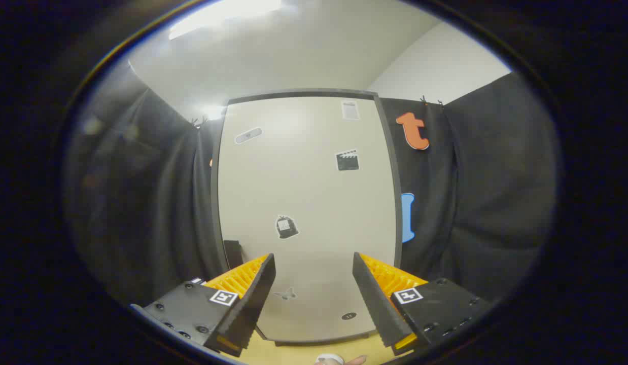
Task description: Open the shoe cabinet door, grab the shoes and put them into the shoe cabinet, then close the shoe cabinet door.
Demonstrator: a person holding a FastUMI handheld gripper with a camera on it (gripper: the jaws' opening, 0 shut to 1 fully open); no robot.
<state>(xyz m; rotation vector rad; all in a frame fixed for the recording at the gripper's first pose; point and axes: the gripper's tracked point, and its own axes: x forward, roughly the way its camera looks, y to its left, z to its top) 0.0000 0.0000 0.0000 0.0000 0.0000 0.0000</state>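
The gripper [314,299] points straight at a tall, pale cream shoe cabinet door [306,213] with a thin dark grey frame, which stands shut and flush within that frame; the jaws stand wide apart with nothing between them but the lower part of the door seen beyond; each finger carries a small square black-and-white marker [224,297] on its upper face, the other marker [408,295] sitting on the opposite finger; the door is dotted with small stickers: a black clapperboard sticker [347,160] toward its upper right, a dark bag-shaped sticker [286,227] near its middle just above the finger ends, a pale oblong sticker [248,135] near its upper left corner, a white paper label [350,110] at its top edge, a faint grey butterfly sticker [285,293] low down between the fingers, and a small dark round spot [348,316] near its bottom edge; a dark block-like piece [233,253] sits against the door's left edge just behind the left finger, though what it is cannot be told; the cabinet stands on a light wooden floor [304,352] that shows as a strip below the door's bottom edge; at the near edge of that strip a fingertip of a person's hand [355,360] and a small white object [330,359] beside it peek in; black cloth [491,203] hangs to both sides of the cabinet, with a white wall [435,71] and a bright ceiling above.
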